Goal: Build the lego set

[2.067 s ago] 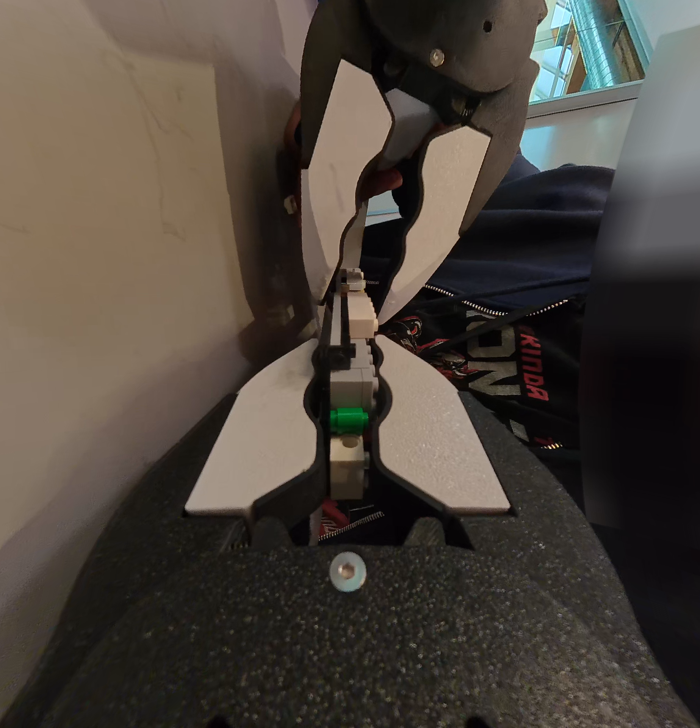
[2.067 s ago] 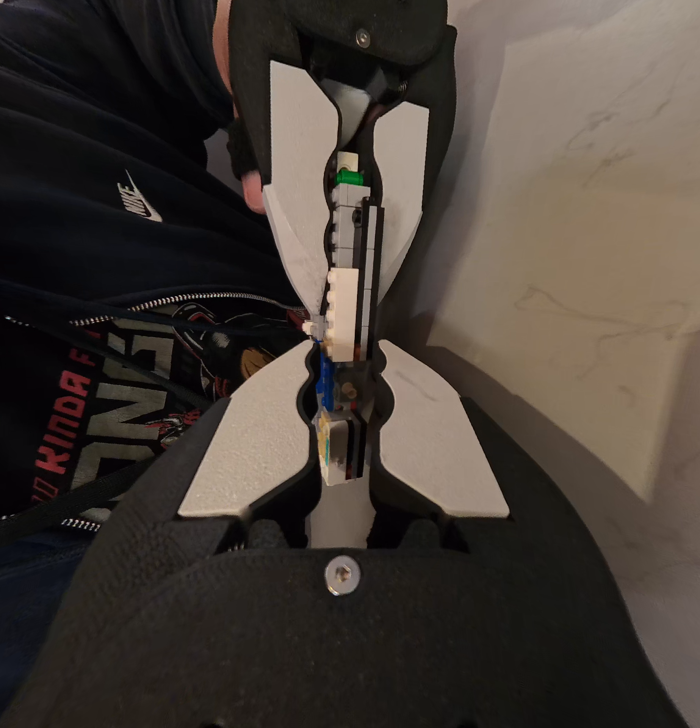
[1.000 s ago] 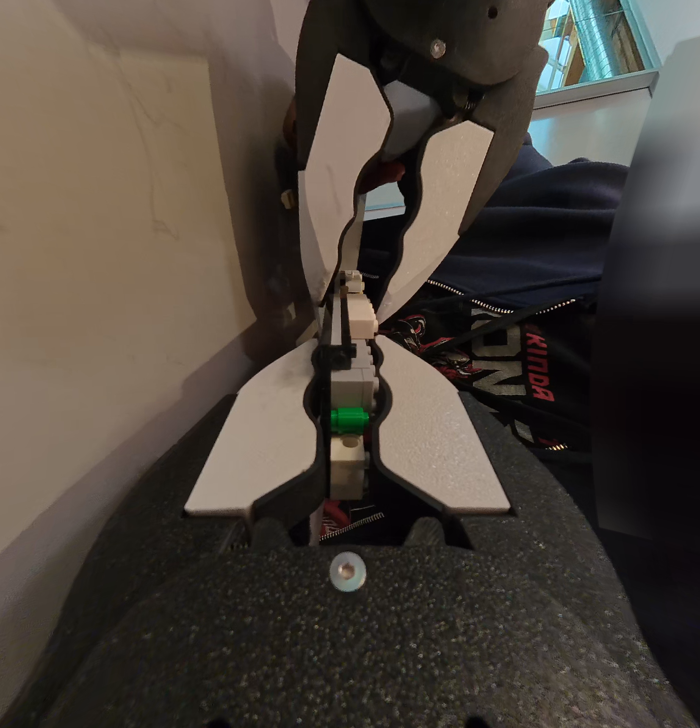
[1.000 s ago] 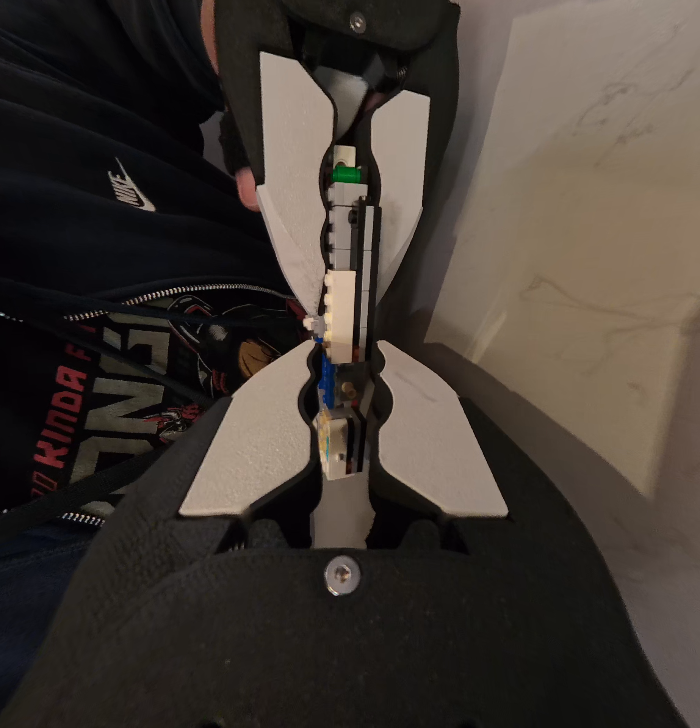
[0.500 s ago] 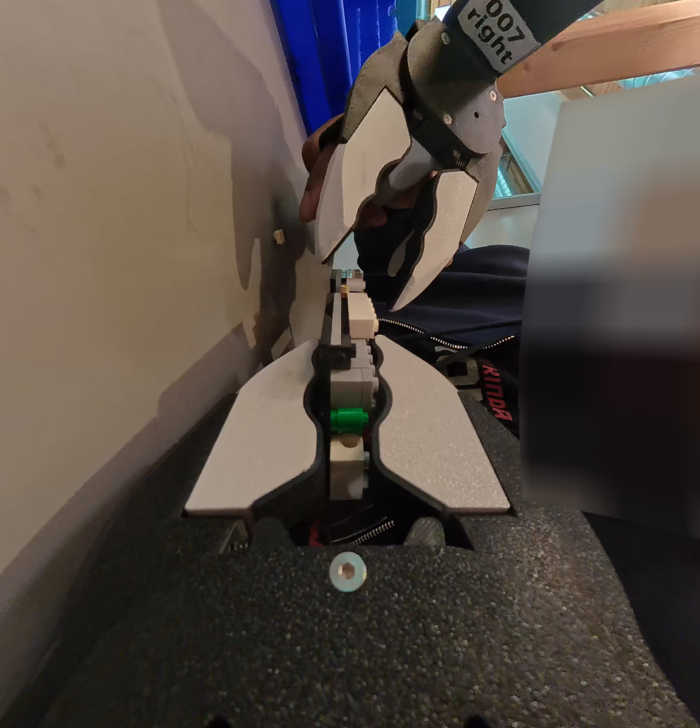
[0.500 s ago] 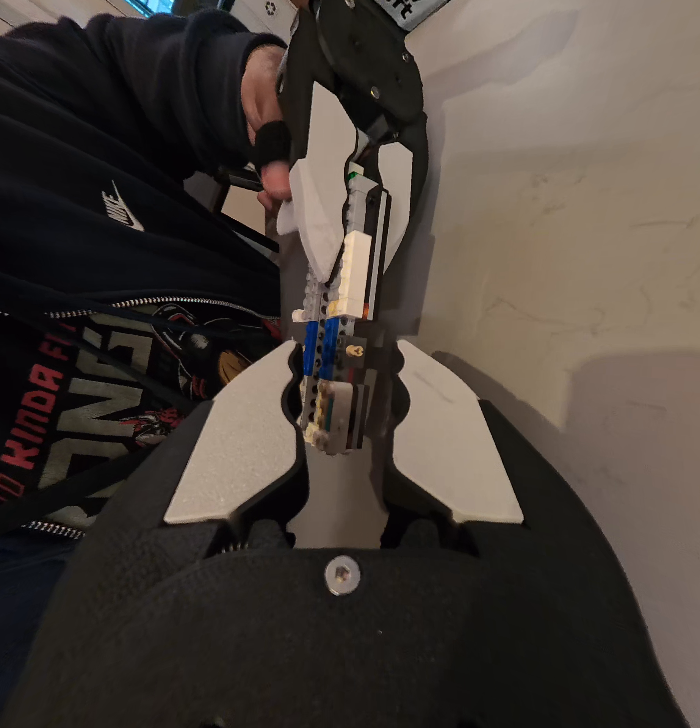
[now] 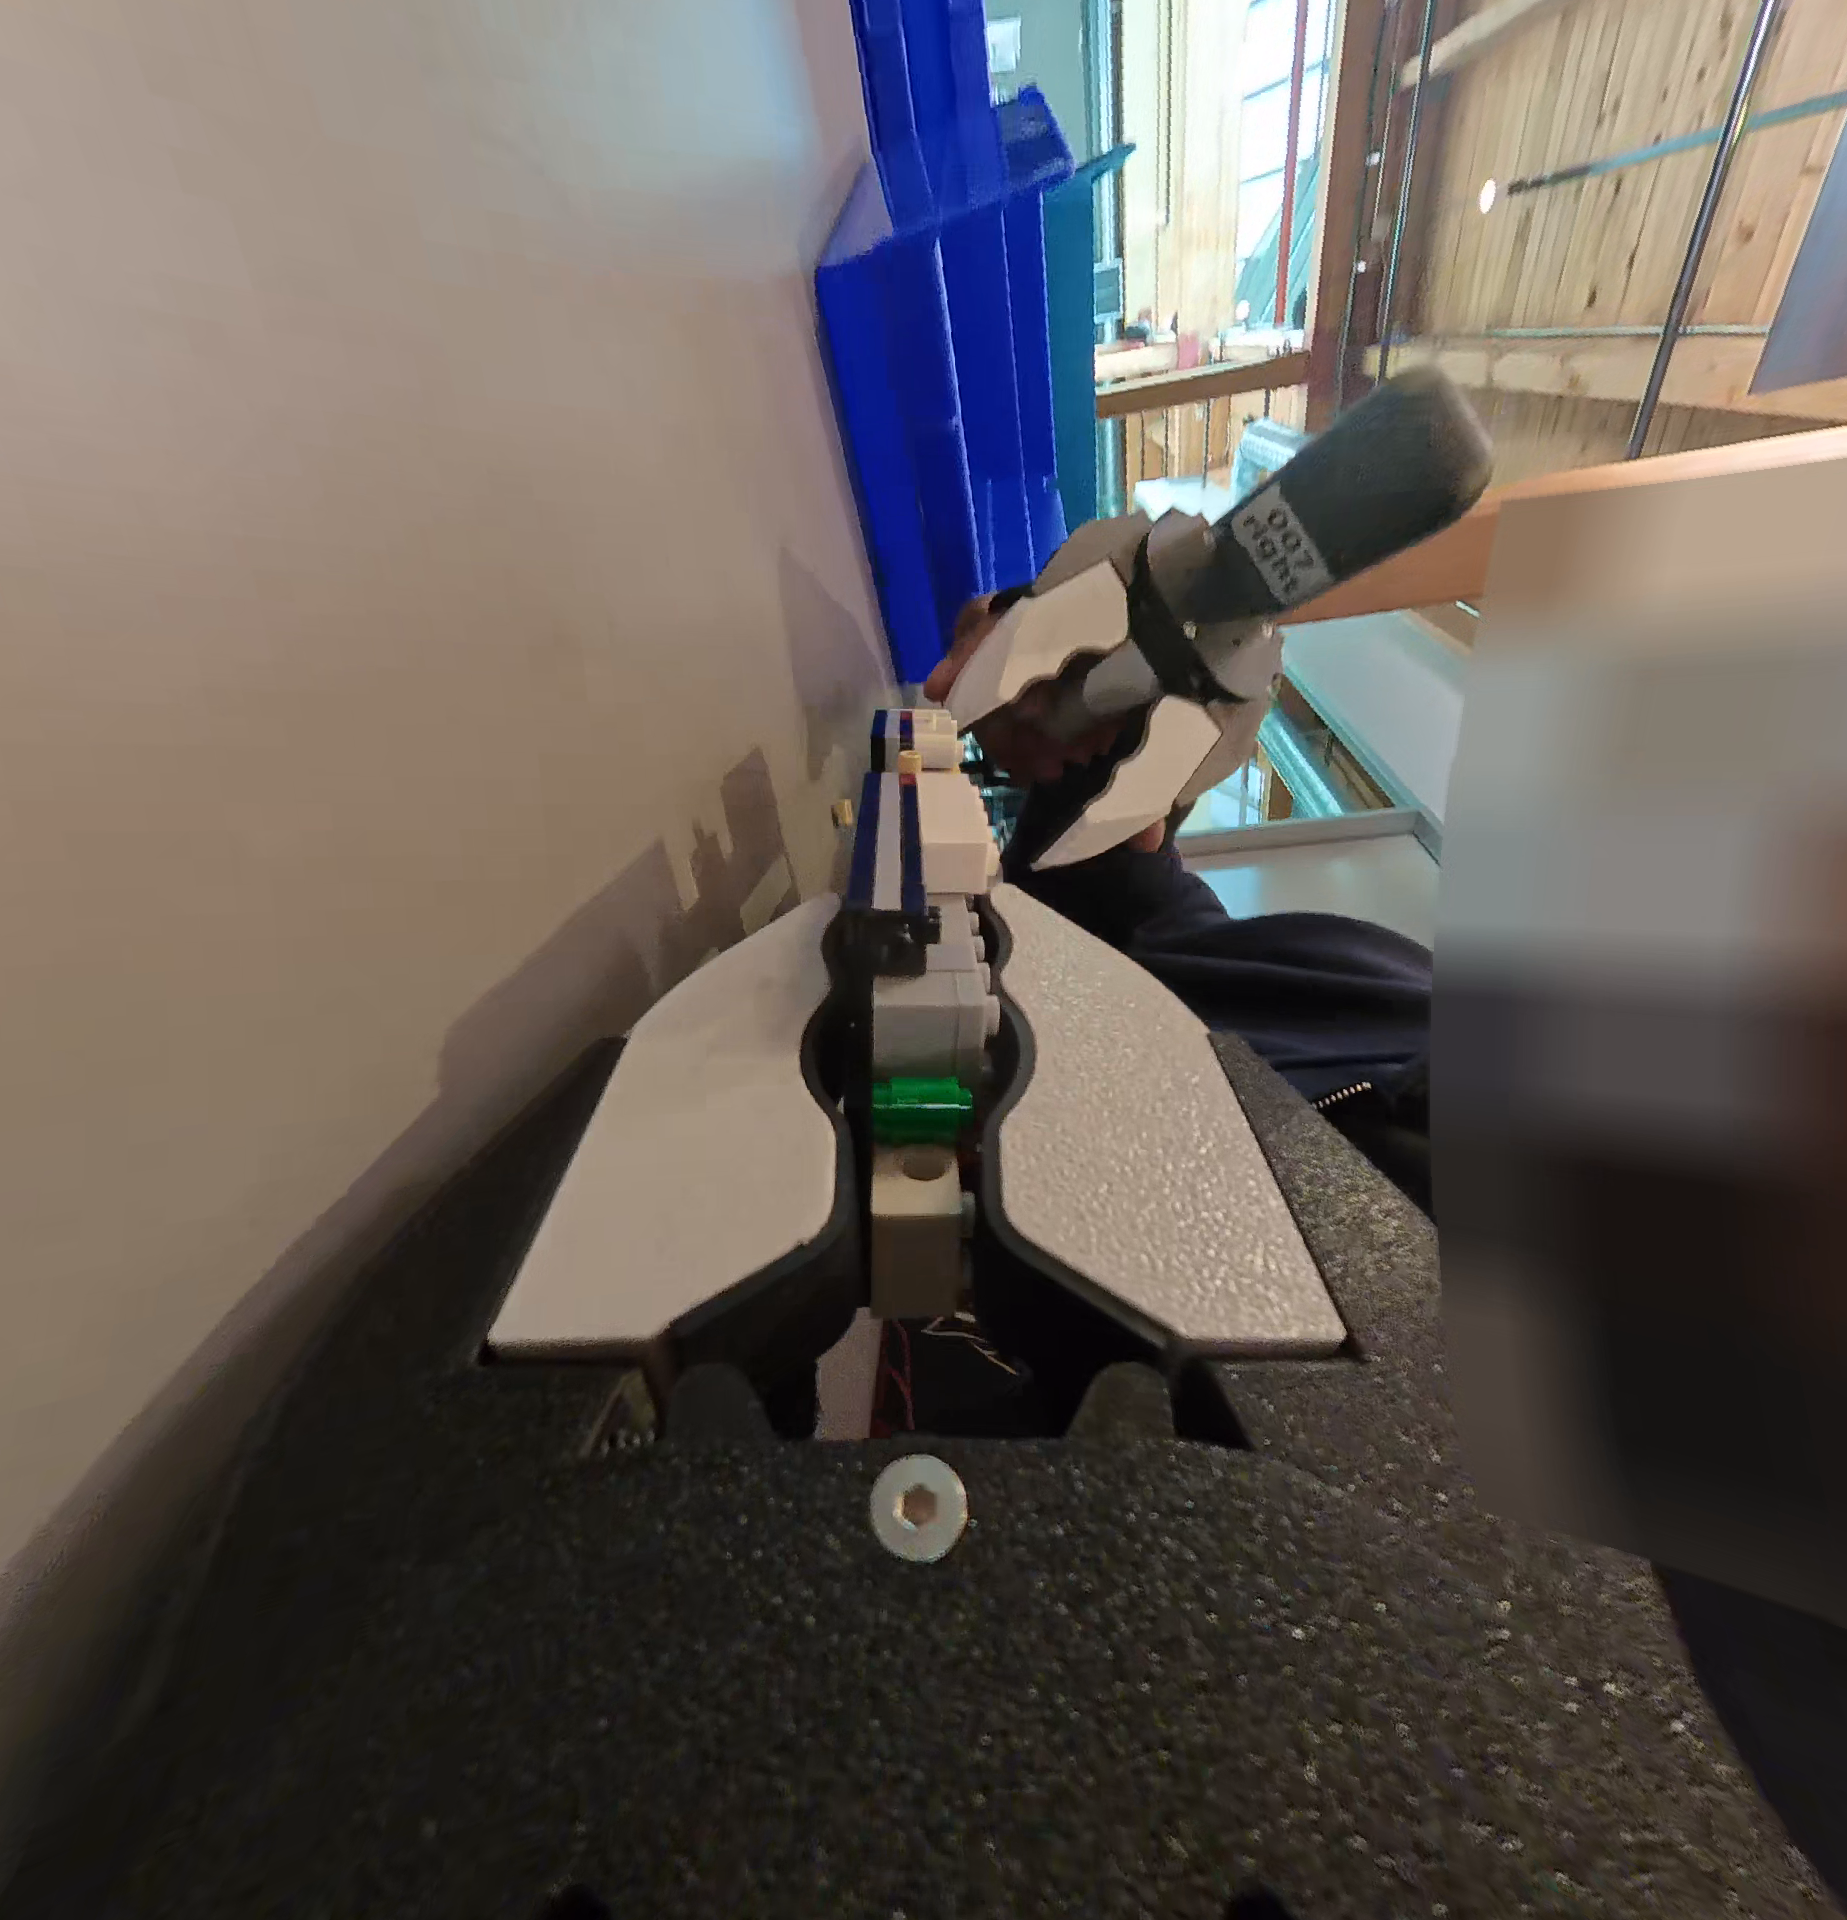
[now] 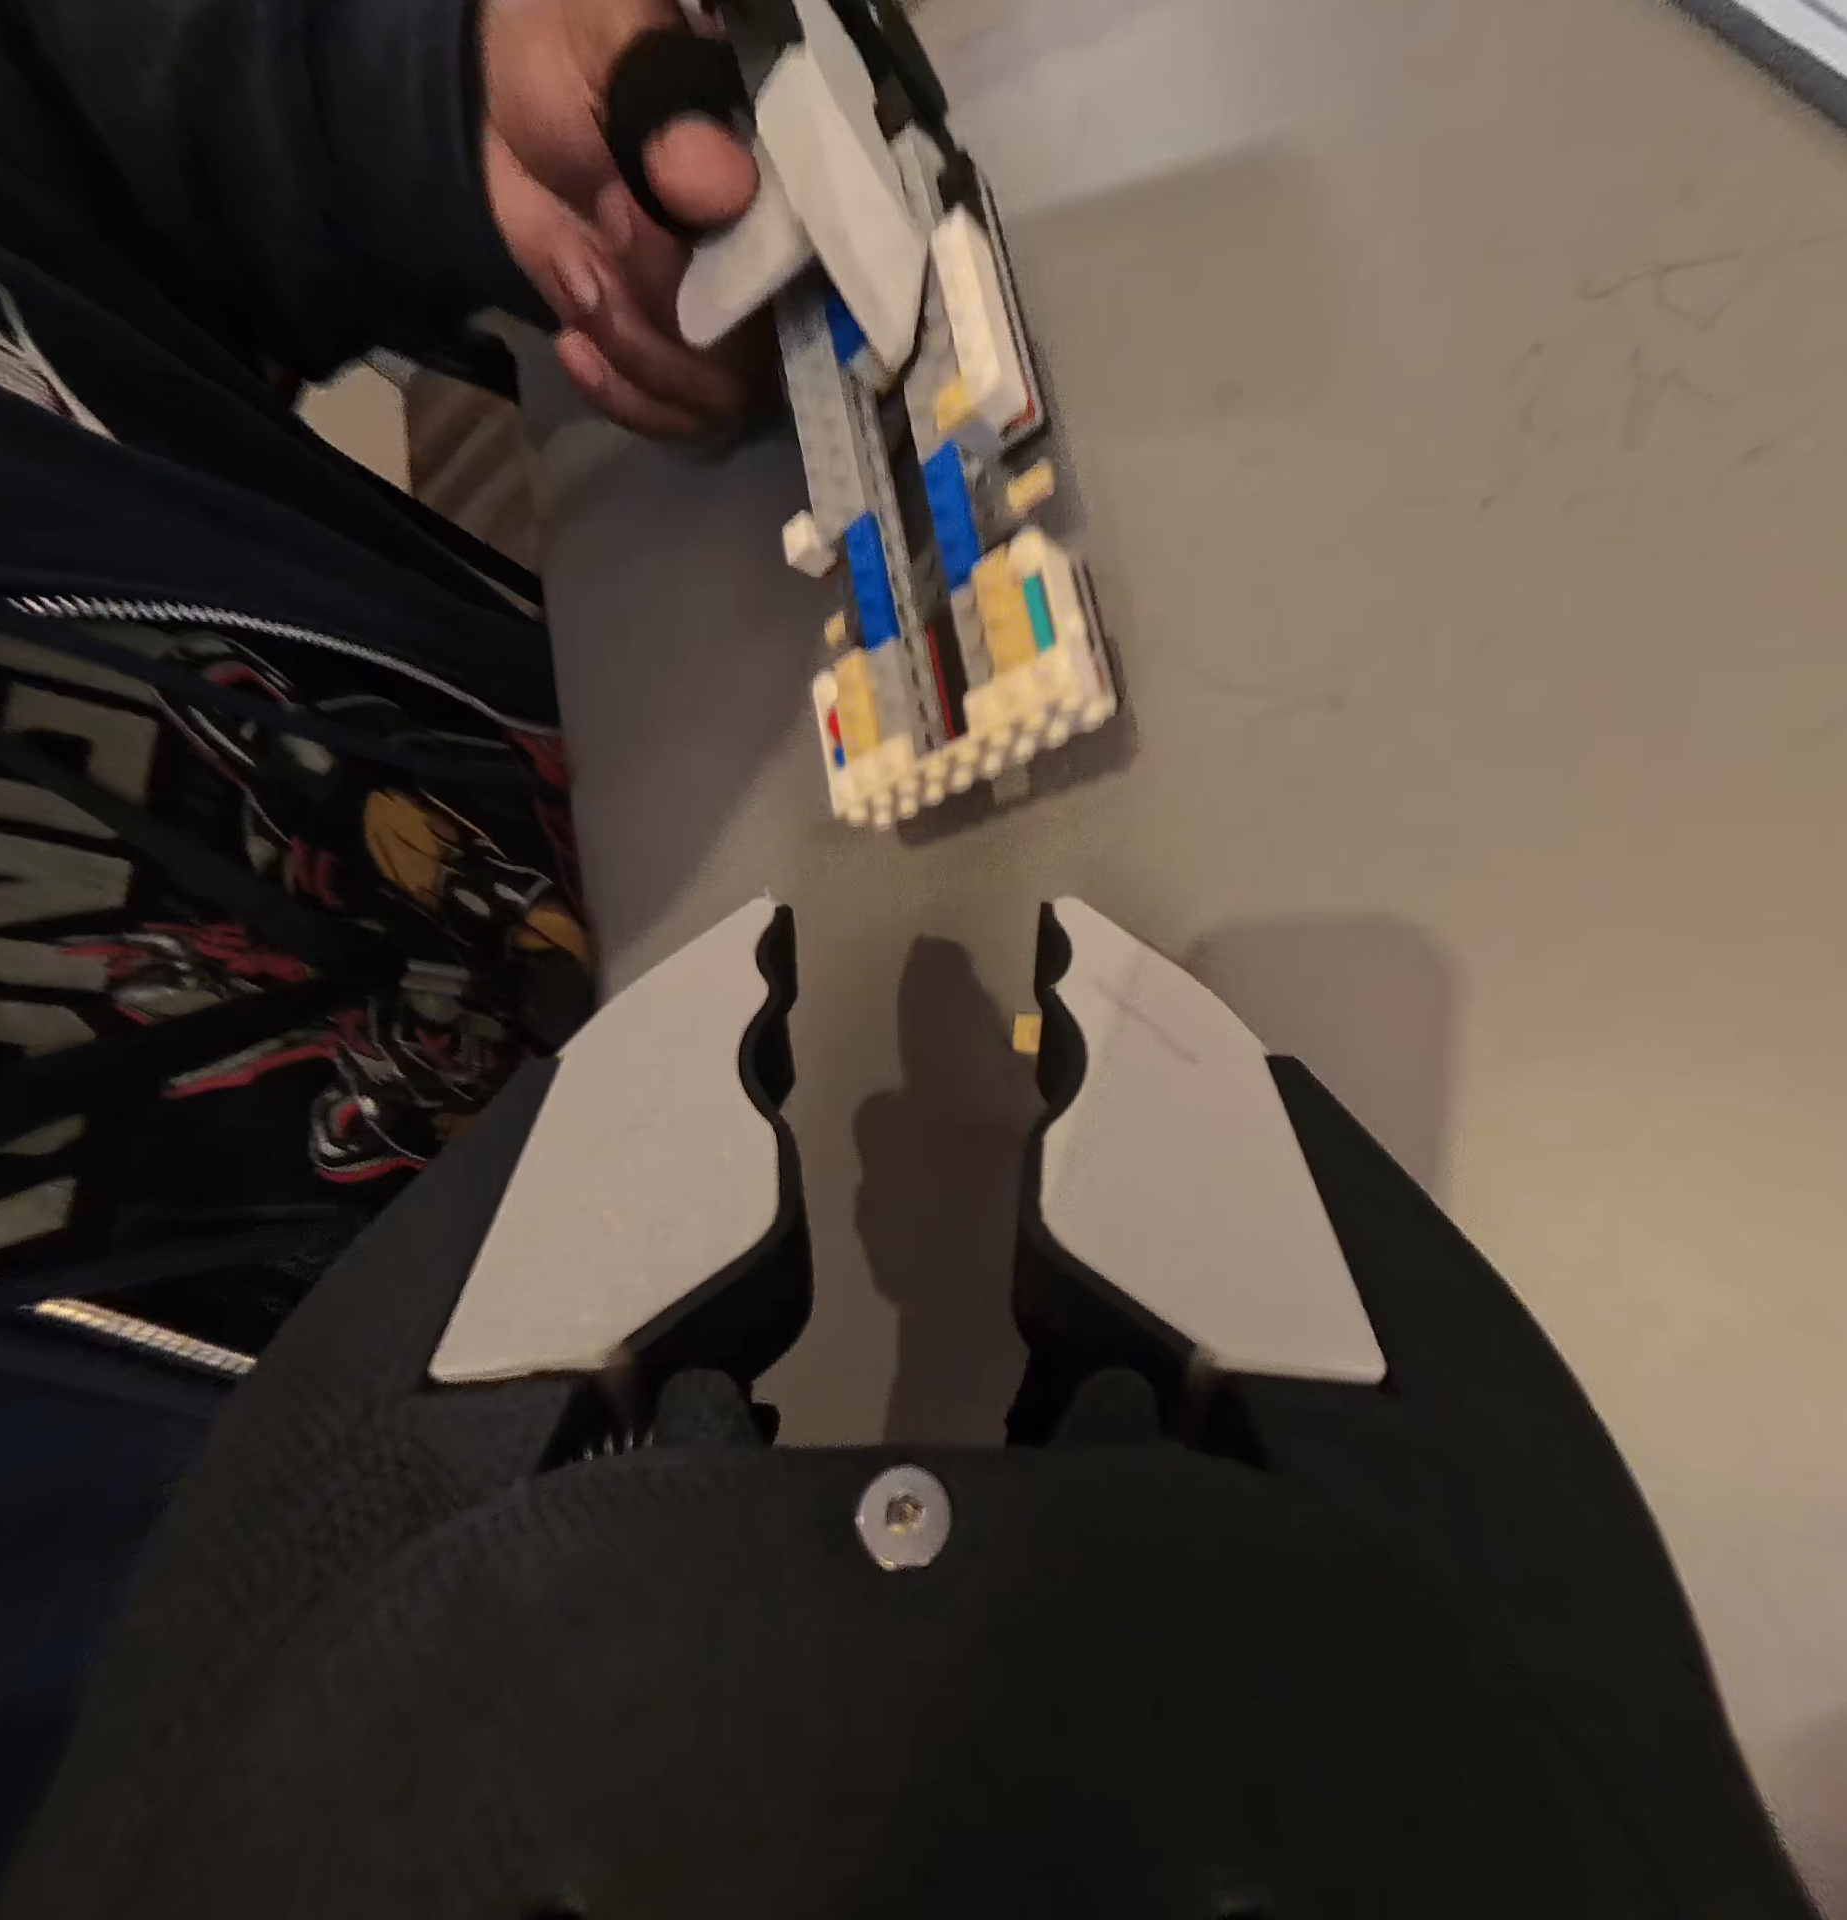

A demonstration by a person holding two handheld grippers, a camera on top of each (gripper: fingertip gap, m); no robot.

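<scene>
gripping long multicoloured brick model (image 7: pixel 924 883), left tool (image 7: pixel 914 914).

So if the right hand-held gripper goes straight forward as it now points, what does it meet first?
Probably the toy brick model, held by the left hand-held gripper. The right hand-held gripper is open and holds nothing; only bare table lies between, though depth is unclear.
</scene>
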